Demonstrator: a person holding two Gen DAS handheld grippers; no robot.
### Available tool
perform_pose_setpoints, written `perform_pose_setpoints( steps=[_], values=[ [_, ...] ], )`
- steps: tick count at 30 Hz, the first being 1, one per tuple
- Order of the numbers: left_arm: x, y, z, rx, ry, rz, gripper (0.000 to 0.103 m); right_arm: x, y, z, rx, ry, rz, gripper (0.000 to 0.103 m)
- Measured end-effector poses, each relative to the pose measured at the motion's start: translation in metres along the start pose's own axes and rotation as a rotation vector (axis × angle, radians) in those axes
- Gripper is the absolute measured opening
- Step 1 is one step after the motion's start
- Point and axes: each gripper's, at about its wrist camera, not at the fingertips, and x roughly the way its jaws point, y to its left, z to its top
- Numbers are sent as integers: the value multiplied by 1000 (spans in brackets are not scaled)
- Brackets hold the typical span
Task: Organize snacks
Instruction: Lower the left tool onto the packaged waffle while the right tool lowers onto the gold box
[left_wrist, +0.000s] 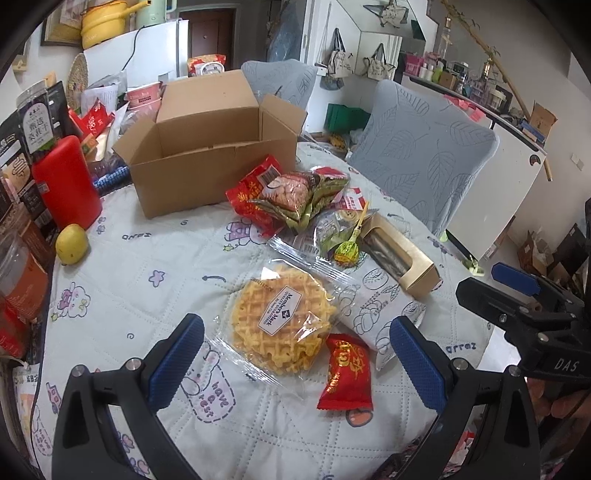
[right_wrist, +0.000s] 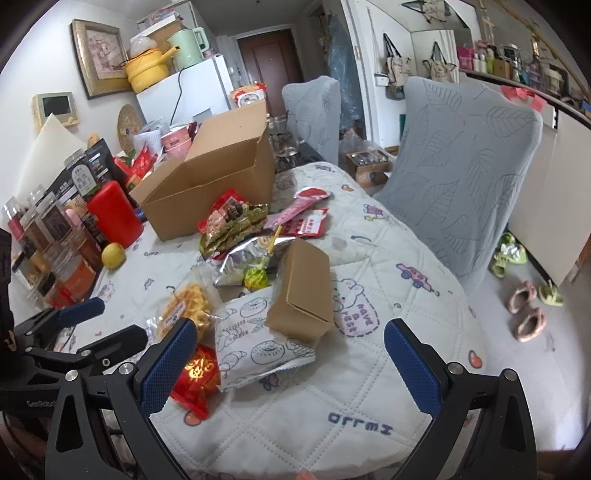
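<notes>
Household clutter is being shown around a quilt-covered bench (left_wrist: 155, 369).

A red canister (left_wrist: 66, 181) is being kept upright at the bench's left edge, with a yellow fruit (left_wrist: 72, 243) lying just beside its base and dark labelled jars (right_wrist: 55, 221) being lined up behind it. Two chairs in grey leaf-patterned covers (right_wrist: 472, 155) are being kept at the far side. A yellow pot (right_wrist: 146, 72) and a pale green kettle (right_wrist: 186, 46) are being stored on top of a white fridge (right_wrist: 192, 92), beside a framed picture (right_wrist: 98, 55) on the wall. Slippers (right_wrist: 526, 314) are being left on the floor.
</notes>
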Motion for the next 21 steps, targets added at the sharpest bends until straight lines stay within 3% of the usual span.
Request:
perform_pose_setpoints(
  steps=[7, 12, 16, 21],
  values=[
    [33, 6, 6, 72, 63, -17, 103, 20, -2, 0, -27, 33, 8, 103],
    [68, 11, 8, 119, 183, -116, 103, 34, -6, 2, -24, 63, 18, 103],
    [88, 14, 10, 179, 219, -74, 103, 42, -11, 6, -14, 76, 11, 103],
    [112, 26, 18, 169, 289, -174, 103, 52, -14, 12, -11, 95, 15, 103]
  ],
)
